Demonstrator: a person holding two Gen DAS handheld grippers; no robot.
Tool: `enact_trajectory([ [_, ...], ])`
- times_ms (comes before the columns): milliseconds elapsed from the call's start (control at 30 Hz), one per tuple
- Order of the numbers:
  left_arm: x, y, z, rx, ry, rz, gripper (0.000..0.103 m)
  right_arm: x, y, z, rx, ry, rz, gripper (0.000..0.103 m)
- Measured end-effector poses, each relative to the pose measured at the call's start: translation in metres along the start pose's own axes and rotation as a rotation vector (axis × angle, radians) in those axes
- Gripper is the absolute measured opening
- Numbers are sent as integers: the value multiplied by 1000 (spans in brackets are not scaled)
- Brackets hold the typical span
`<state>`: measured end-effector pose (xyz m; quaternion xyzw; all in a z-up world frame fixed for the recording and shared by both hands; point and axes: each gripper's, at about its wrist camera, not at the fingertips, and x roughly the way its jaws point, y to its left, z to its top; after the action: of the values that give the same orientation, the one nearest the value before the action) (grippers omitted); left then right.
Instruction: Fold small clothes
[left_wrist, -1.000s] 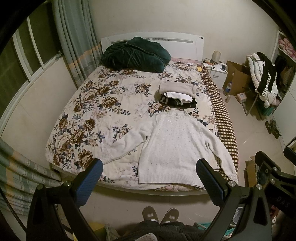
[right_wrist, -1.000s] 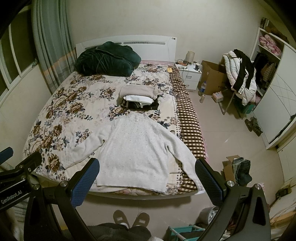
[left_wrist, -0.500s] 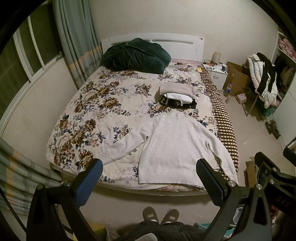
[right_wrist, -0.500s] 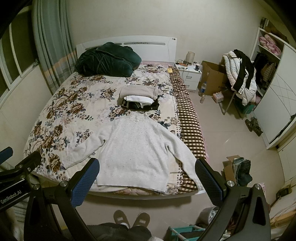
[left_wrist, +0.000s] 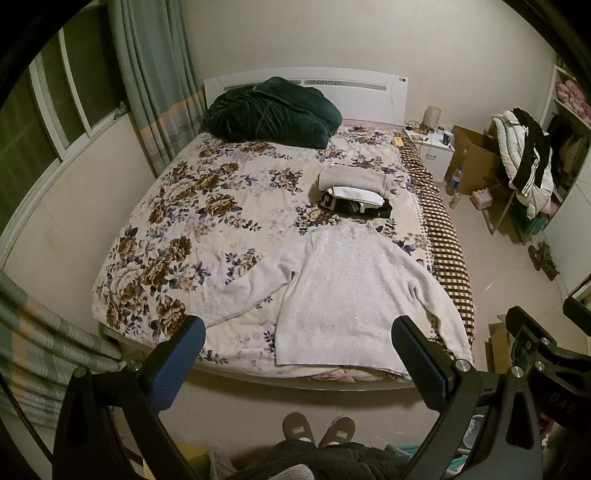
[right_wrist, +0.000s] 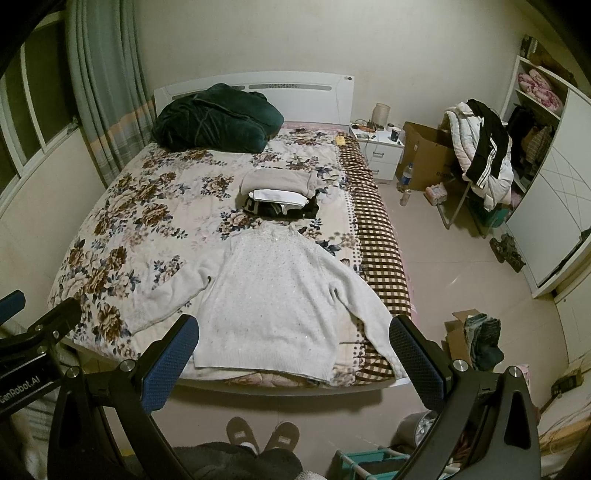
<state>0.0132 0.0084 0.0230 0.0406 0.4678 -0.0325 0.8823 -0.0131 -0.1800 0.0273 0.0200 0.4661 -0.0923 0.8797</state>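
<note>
A white knit sweater lies flat, face up, at the near edge of the bed, both sleeves spread out to the sides; it also shows in the right wrist view. Behind it sits a stack of folded clothes, beige on top, white and black below, also seen from the right. My left gripper is open and empty, held high above the floor short of the bed's foot. My right gripper is open and empty at the same height, to its right.
The bed has a floral quilt and a checked sheet along its right side. A dark green blanket bundle lies at the headboard. A nightstand, cardboard box, clothes-laden chair and floor clutter stand right.
</note>
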Motion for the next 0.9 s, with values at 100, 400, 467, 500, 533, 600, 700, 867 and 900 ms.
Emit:
enact_trajectory([
  [100, 1, -1, 0, 2, 1, 0, 103, 0, 2, 0, 6, 2, -1, 103],
  [400, 53, -12, 12, 44, -68, 60, 103, 36, -13, 12, 134, 24, 26, 103],
  [467, 80, -20, 16, 59, -62, 70, 103, 72, -29, 7, 215, 55, 20, 103],
  [500, 96, -22, 19, 66, -47, 68, 103, 93, -39, 0, 248, 71, 17, 103],
  [533, 115, -29, 21, 73, -26, 66, 103, 115, -50, -5, 303, 95, 7, 103],
  [600, 153, -38, 23, 85, 13, 58, 103, 154, -72, -20, 370, 106, -28, 103],
  [700, 212, -68, 22, 120, 100, 46, 103, 223, -112, -45, 461, 166, -98, 103],
  [867, 303, -126, 2, 181, 206, 62, 103, 345, -209, -115, 815, 297, -72, 103],
  [900, 323, -140, -3, 191, 231, 70, 103, 368, -229, -134, 896, 321, -66, 103],
])
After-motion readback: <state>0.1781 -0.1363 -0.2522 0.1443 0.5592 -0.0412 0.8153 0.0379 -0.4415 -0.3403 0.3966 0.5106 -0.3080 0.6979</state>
